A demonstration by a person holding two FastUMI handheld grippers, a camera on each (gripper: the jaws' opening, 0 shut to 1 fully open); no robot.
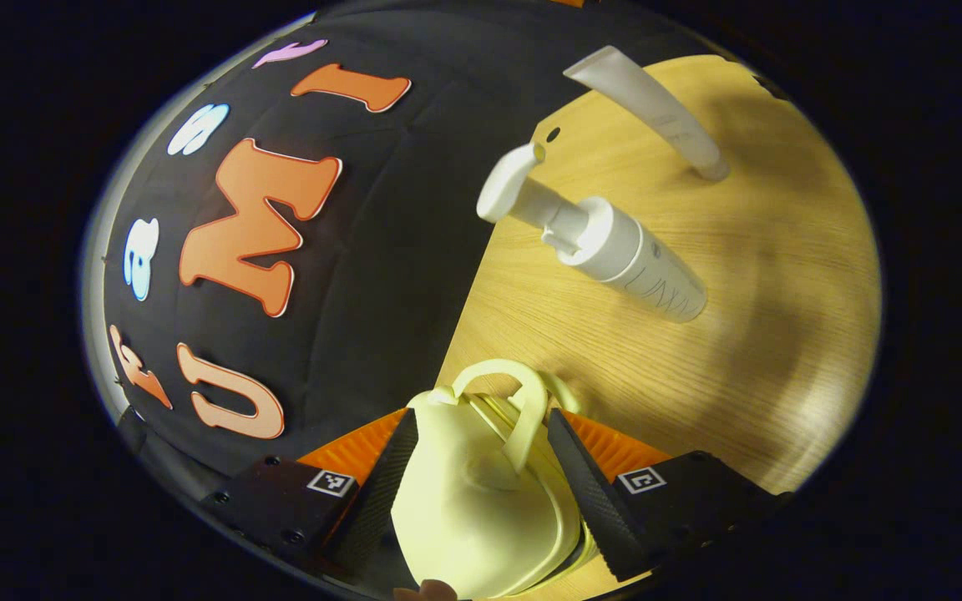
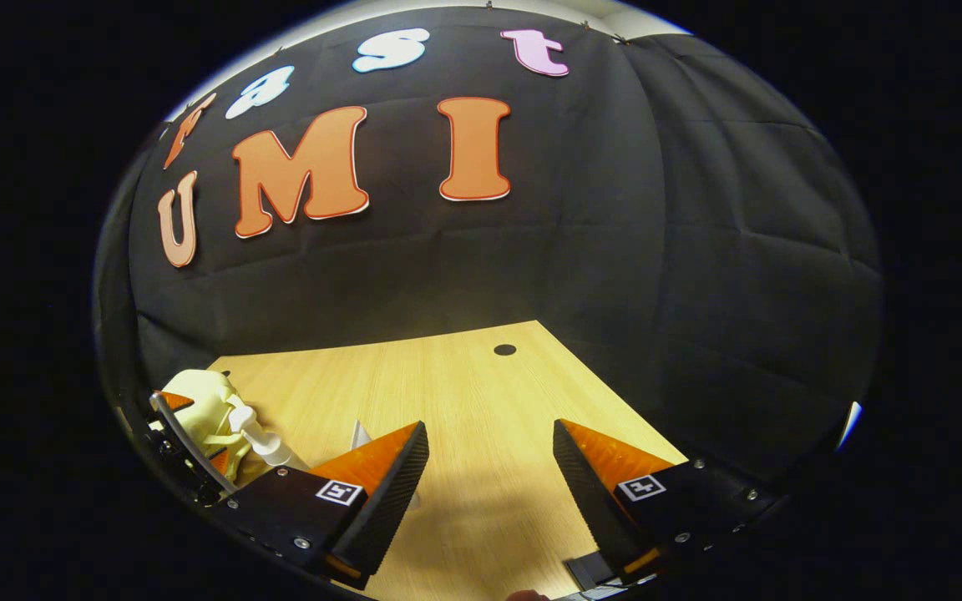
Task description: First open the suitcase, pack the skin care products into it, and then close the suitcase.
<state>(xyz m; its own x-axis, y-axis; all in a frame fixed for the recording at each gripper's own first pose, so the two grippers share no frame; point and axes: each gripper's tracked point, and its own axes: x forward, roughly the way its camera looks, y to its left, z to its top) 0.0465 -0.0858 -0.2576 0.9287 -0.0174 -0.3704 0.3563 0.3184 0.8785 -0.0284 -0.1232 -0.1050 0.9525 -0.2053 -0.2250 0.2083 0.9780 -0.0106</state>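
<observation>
left gripper (image 1: 481,467): fingers clamped on pale yellow suitcase (image 1: 481,501) at table (image 1: 782,334) edge | pump bottle (image 1: 606,242), tube (image 1: 656,108) nearby | right gripper (image 2: 489,484): spread wide, empty

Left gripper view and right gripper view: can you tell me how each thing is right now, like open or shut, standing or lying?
Suitcase: pale yellow, looks closed, gripped between the left claw's fingers.
Left claw: shut on the suitcase.
Right claw: open, holding nothing, over the table.
Pump bottle: standing upright on the table, untouched.
Tube: standing upright on the table, untouched.
</observation>
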